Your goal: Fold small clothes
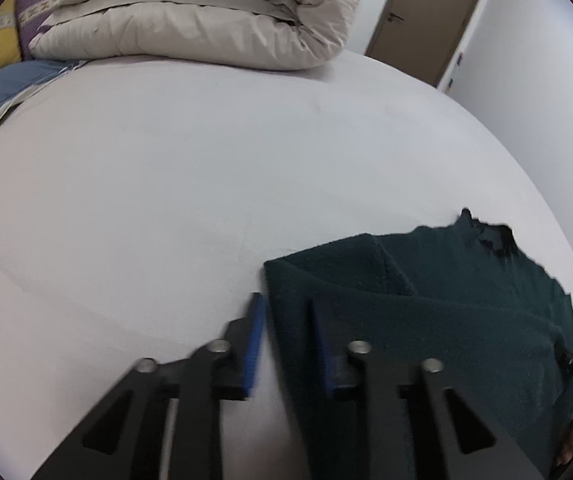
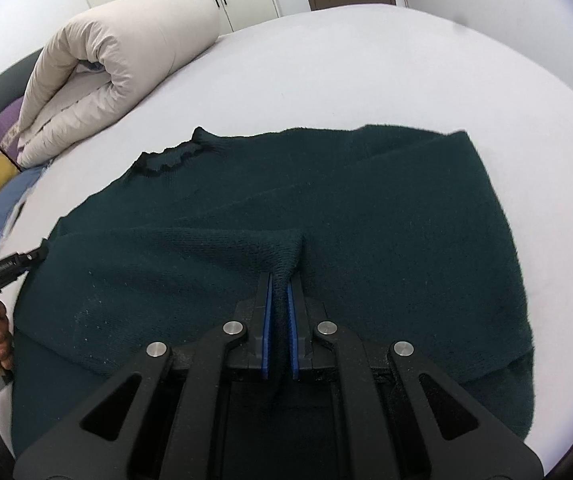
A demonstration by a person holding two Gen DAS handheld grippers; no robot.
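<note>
The dark green knitted sweater [image 2: 326, 208] lies mid-frame on the white bed sheet [image 2: 406, 60]. Right gripper [image 2: 280, 284] pinches a thin ridge — could slip. Left gripper [image 1: 286, 304], jaws apart, straddles the edge and might bunch it.

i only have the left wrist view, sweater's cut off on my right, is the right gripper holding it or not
Observer: Yes. In the right wrist view the right gripper is shut on a pinched ridge of the dark green sweater.
Operator: where on the sweater
Observer: Near the middle of the body, well below the ruffled collar.
Operator: and my left gripper, how does it sit from there
Observer: The left gripper is open; seen from the right wrist, its tip is at the sweater's left edge.
Operator: is the sweater folded yet
Observer: Its far right part is lapped over; the rest lies spread on the bed.
</note>
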